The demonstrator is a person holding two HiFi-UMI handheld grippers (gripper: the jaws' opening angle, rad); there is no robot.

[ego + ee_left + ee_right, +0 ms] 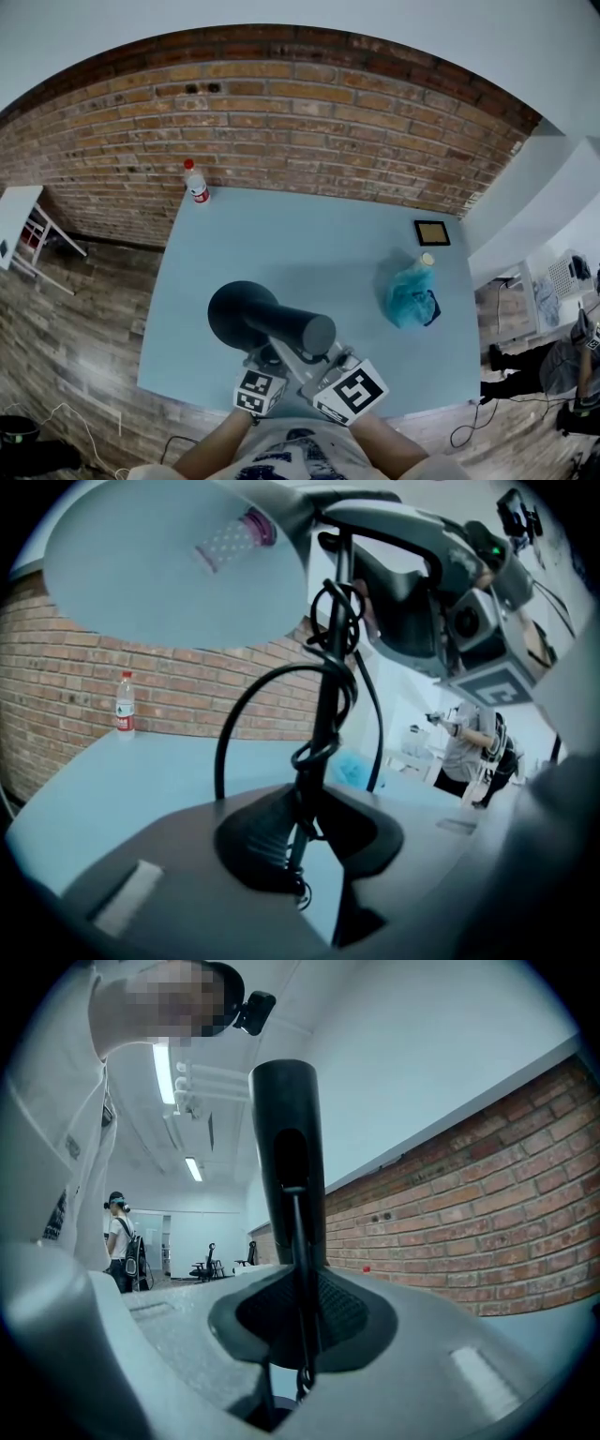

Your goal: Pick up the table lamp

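A black table lamp point(272, 323) stands at the near edge of the light blue table point(309, 234); its base is hidden. Its wide shade point(141, 564) opens toward the left gripper view, which shows a bulb inside. A cable coils around the thin stem point(323, 714). My left gripper point(298, 841) is shut on the lower stem. My right gripper point(305, 1321) grips the stem higher up, just behind the shade's black cylindrical back point(289, 1147). Seen from the head, both grippers point(272, 364) point(317, 361) sit side by side under the lamp.
A water bottle point(196, 182) stands at the table's far left corner by the brick wall. A blue plastic bag point(411, 295) and a small dark frame point(432, 232) lie on the right. A person point(469, 747) stands off to the right.
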